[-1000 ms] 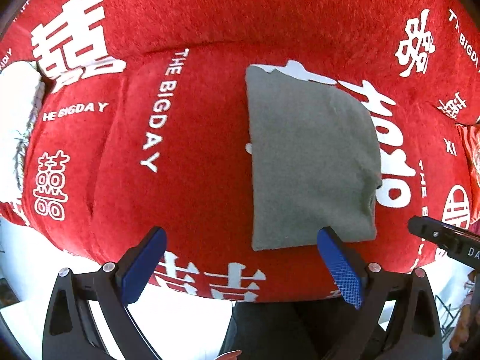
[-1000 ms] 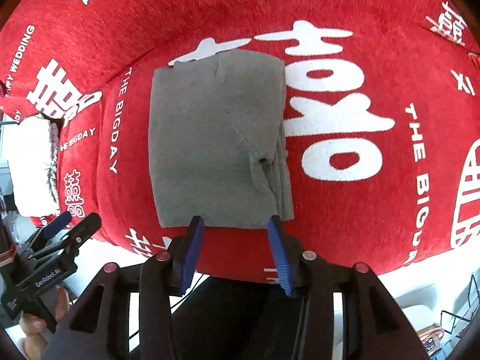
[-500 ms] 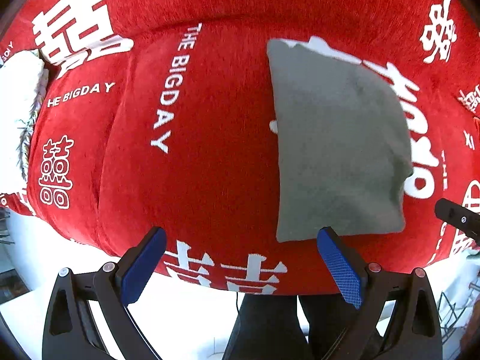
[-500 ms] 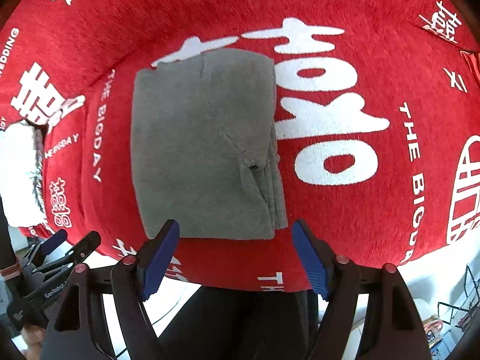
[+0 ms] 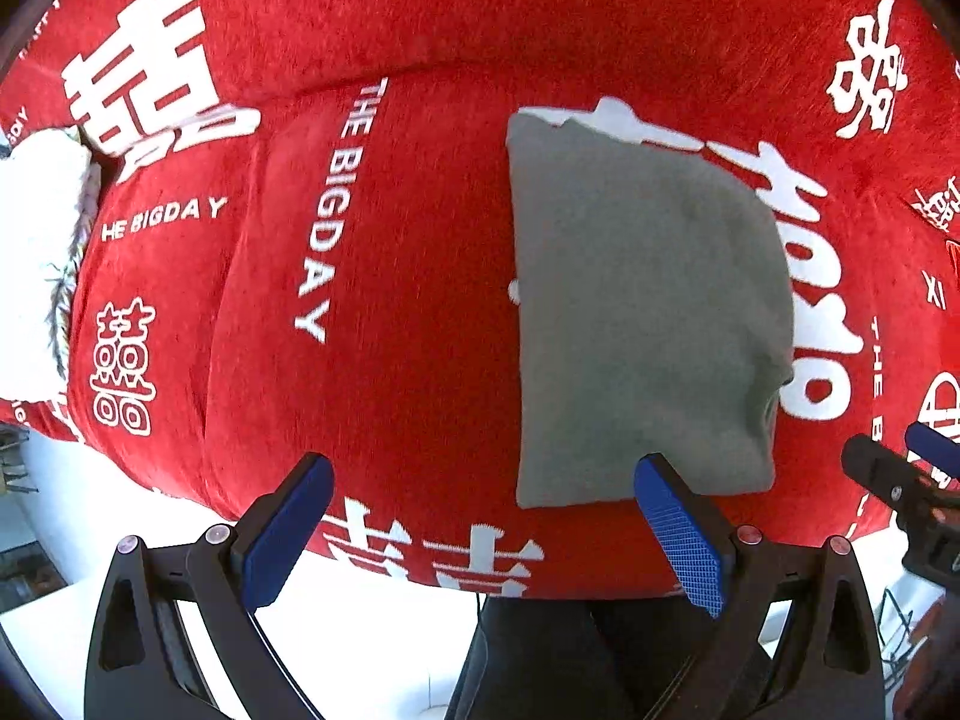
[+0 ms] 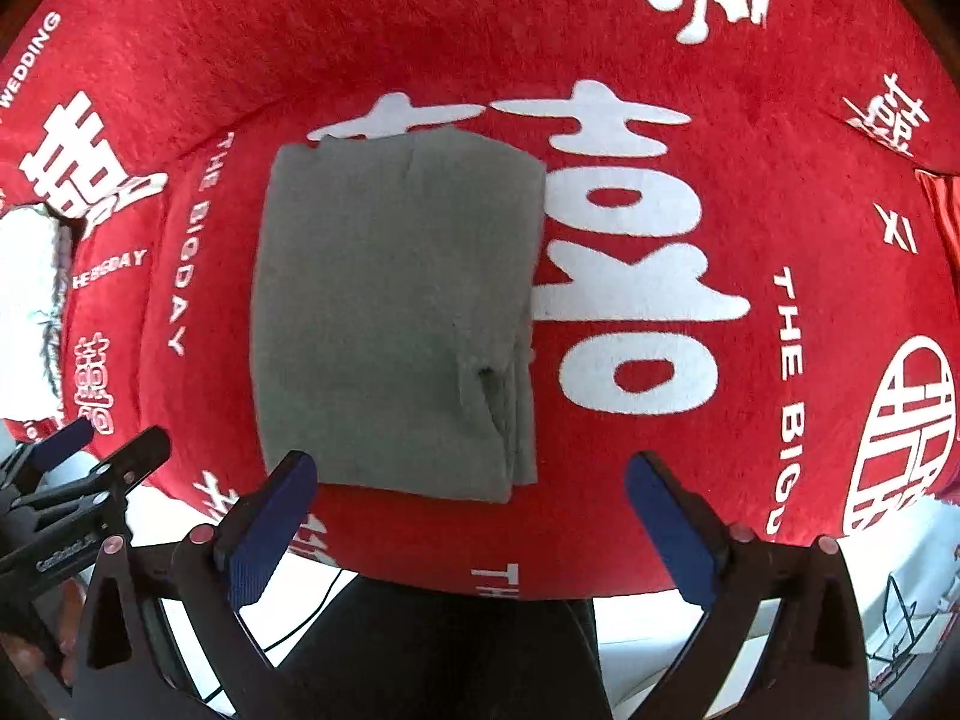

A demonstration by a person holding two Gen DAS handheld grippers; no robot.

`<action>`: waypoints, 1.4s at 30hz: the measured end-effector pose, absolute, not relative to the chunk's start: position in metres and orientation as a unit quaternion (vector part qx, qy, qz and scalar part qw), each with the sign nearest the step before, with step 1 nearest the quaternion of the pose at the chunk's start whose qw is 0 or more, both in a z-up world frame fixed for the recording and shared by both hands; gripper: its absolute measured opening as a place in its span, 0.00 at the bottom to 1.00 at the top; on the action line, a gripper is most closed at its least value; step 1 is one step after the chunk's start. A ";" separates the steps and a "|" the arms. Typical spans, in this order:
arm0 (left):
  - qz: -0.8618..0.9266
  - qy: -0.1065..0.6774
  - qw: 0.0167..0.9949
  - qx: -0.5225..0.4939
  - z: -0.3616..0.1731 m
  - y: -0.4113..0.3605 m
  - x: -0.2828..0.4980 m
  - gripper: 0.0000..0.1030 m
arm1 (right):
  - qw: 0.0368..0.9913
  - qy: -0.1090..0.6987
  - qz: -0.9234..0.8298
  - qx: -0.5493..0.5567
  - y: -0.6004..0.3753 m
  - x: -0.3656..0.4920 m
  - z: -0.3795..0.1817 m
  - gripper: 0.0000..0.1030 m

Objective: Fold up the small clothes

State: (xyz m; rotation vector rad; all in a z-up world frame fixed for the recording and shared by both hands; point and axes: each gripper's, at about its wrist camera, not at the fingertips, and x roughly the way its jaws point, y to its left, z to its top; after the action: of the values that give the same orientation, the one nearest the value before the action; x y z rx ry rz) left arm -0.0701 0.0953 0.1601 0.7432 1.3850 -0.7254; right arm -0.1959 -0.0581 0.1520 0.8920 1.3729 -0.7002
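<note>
A red cover (image 6: 690, 48) printed with white characters drapes the furniture above a pale floor (image 5: 360, 648).

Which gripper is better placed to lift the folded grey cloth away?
Right gripper, probably: its open jaws straddle the grey cloth's near edge. The left gripper sits mostly beside it.

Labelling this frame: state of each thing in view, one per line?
grey garment: folded flat on the red cover, released
left tongs: open, empty
right tongs: just opened wide, nothing between them
red cover: spread under the garment
</note>
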 end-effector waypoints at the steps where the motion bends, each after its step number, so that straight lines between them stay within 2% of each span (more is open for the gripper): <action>1: -0.319 0.610 0.648 0.326 0.162 0.093 -0.071 0.98 | 0.630 0.599 -0.303 0.391 -0.060 -0.195 0.155 1.00; 17: -0.328 0.592 0.664 0.318 0.216 0.069 -0.086 0.98 | 0.658 0.581 -0.321 0.355 -0.088 -0.193 0.221 1.00; 42: -0.328 0.578 0.683 0.303 0.242 0.056 -0.095 0.98 | 0.660 0.580 -0.328 0.349 -0.094 -0.193 0.238 1.00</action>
State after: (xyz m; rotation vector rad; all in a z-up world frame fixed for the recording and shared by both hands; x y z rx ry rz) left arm -0.0947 0.0560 0.2423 0.6786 1.2954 -0.7362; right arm -0.1927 -0.0937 0.2382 0.7894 1.3117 -0.7412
